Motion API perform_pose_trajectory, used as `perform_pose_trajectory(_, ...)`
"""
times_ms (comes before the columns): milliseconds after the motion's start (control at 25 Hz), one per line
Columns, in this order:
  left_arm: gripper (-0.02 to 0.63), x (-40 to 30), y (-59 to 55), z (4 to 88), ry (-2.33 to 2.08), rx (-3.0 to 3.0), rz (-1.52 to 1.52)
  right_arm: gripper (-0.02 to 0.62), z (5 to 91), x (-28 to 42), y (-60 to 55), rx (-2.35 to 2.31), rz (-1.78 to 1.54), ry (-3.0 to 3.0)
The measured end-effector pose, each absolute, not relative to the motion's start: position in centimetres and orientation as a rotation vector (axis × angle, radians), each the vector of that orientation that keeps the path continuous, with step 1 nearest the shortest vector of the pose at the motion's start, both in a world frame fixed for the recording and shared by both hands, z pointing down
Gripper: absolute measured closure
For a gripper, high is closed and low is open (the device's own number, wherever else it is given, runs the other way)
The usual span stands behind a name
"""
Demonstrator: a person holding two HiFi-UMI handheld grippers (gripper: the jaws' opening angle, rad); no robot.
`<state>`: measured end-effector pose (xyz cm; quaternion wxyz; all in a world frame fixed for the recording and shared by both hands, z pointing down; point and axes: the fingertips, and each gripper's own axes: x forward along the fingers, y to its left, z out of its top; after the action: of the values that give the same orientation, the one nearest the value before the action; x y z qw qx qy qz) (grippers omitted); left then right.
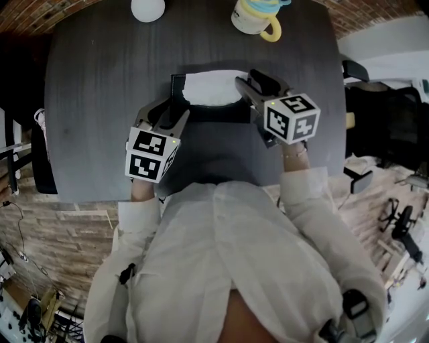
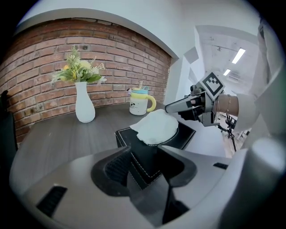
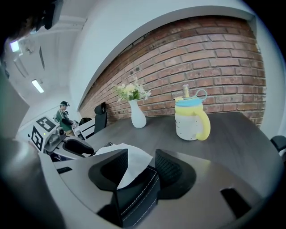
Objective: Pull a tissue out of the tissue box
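Note:
A black leather tissue box (image 1: 213,114) sits mid-table with a white tissue (image 1: 213,87) bunched over its top. My left gripper (image 1: 171,111) is at the box's near left corner, jaws open. In the left gripper view that corner of the box (image 2: 142,172) lies between the spread jaws, with the tissue (image 2: 154,127) just beyond them. My right gripper (image 1: 249,80) reaches in from the right and is open. In the right gripper view its jaws (image 3: 142,159) straddle a box corner (image 3: 136,197) and the tissue's edge (image 3: 129,167), without pinching either.
A white vase (image 1: 147,8) with flowers and a white mug with a yellow handle (image 1: 257,17) stand at the table's far edge, before a brick wall (image 2: 89,58). Office chairs (image 1: 365,114) and a white desk lie to the right. A person's body fills the near edge.

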<state>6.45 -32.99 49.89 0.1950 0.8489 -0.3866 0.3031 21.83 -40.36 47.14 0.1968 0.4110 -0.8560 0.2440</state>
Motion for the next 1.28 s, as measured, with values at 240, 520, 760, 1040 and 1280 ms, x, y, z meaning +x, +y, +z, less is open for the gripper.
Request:
perform_pose_trajectory(240, 0.425, 6.5, -33.2, 50.0, -1.078, 2.367, 0.846, 0.425, 47.9, 21.2, -40.6, 1.079, 0.686, -2.397)
perform_pose_trajectory(520, 0.425, 6.5, -33.3, 50.2, -1.090, 2.365, 0.846, 0.477, 47.7, 20.7, -40.0, 1.027, 0.633, -2.409)
perform_pose_trajectory(760, 0.425, 6.5, -33.3, 50.2, -1.113, 2.369, 0.839, 0.549, 46.7, 20.9, -39.8, 1.078, 0.555, -2.408)
perform_pose_trajectory(1040, 0.425, 6.4, -33.2, 50.2, -1.125, 2.375, 0.829, 0.588, 45.0, 20.4, -38.5, 1.085, 0.497, -2.434)
perform_pose_trajectory(1280, 0.426, 6.4, -32.9, 50.1, -1.138, 2.379, 0.835, 0.588, 43.7, 20.1, -37.5, 1.106, 0.515, -2.445)
